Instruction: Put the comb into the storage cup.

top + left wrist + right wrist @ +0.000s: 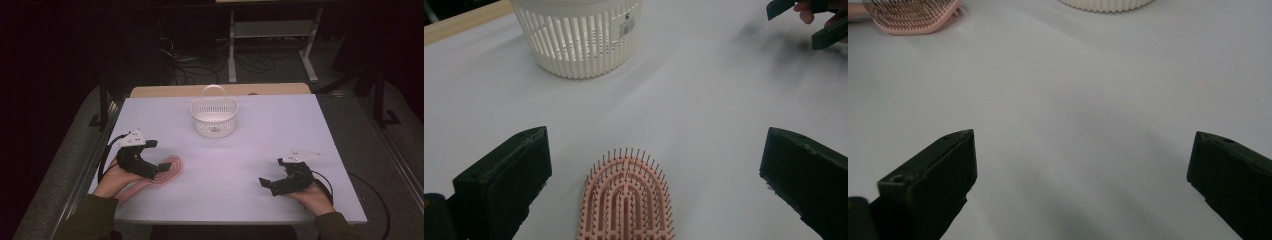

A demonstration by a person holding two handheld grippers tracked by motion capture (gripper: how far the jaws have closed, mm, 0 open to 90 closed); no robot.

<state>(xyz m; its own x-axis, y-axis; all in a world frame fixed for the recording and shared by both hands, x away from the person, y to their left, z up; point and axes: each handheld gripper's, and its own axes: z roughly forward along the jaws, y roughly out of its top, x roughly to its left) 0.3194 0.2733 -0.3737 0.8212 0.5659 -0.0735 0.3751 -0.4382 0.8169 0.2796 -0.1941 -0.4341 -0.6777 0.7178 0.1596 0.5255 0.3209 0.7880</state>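
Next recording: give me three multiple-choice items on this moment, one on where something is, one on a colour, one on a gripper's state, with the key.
1. Where does the hairbrush lie?
A. Inside the basket
B. On the table between the left gripper's jaws
C. Under the right gripper

2. What colour is the basket?
A. White
B. Blue
C. Black

3. How does the right gripper stand?
A. Shut on the hairbrush
B. Shut on the basket handle
C. Open, with nothing between its jaws

Key:
1. B, since the left gripper view shows the pink brush flat on the table, bristles up, in front of the left gripper with a jaw on either side.
2. A, as the slotted tub and its handle show white in the high view.
3. C, because the right gripper view has bare tabletop between its wide-set jaws.
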